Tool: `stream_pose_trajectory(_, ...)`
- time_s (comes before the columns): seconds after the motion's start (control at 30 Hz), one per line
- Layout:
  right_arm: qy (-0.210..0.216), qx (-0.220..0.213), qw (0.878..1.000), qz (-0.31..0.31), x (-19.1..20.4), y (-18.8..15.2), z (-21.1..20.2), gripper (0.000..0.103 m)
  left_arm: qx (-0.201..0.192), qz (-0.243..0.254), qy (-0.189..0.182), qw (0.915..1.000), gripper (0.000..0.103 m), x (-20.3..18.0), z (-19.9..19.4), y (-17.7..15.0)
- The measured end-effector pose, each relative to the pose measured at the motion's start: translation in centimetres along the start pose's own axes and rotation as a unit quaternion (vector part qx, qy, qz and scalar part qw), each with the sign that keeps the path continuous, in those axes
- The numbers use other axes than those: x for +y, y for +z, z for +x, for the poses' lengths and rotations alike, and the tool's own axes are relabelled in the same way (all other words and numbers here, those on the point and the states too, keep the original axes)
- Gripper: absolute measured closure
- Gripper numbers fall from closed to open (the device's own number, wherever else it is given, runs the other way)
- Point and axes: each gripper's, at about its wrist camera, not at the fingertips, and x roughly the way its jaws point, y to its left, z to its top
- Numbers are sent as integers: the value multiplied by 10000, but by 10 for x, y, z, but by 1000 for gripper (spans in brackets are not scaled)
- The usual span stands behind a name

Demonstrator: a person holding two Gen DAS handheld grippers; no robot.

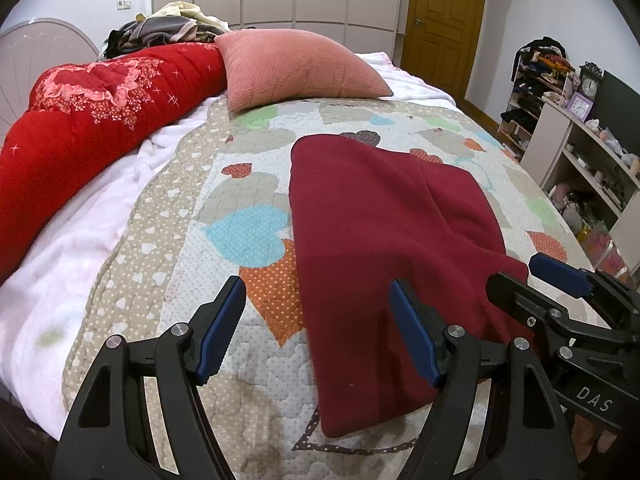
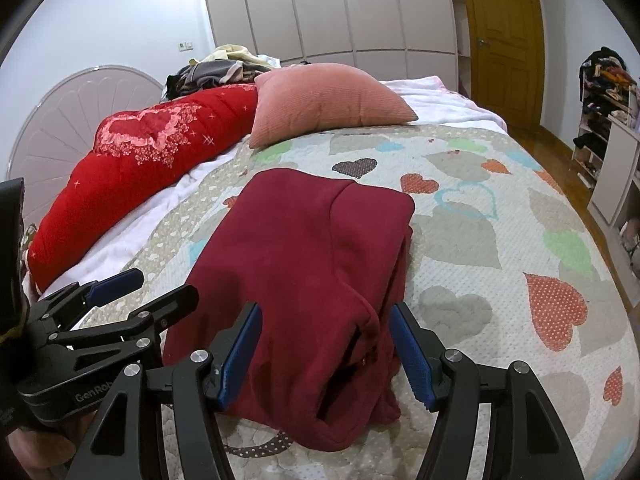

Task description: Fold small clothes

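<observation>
A dark red garment [image 1: 380, 248] [image 2: 304, 264] lies folded into a long rectangle on the heart-patterned quilt [image 1: 248, 184] [image 2: 480, 216]. My left gripper [image 1: 320, 324] hovers open over the garment's near left edge, with its right finger above the cloth and nothing pinched. My right gripper [image 2: 326, 352] stands open above the garment's near right corner, its blue pads either side of the folded layers without pressing them. Each gripper shows in the other's view: the right gripper [image 1: 536, 276] at the right, the left gripper [image 2: 152, 284] at the left.
A pink cushion [image 1: 296, 66] [image 2: 328, 100] and a rolled red duvet [image 1: 92, 120] [image 2: 152, 160] lie at the bed's far side, with a pile of clothes [image 1: 172, 28] behind. White shelves [image 1: 580, 152] stand to the right and a wooden door [image 1: 444, 20] is beyond.
</observation>
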Motion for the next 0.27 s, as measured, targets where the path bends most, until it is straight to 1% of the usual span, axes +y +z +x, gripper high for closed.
stream_pose_trajectory(0.13, -17, 58, 10000, -7, 1, -1, 3, 39, -127, 59, 7, 9999, 29, 0, 0, -1)
stream_pose_trajectory(0.27, -18, 72, 10000, 12, -3, -1, 5, 39, -89, 50, 28, 9999, 29, 4, 3, 0)
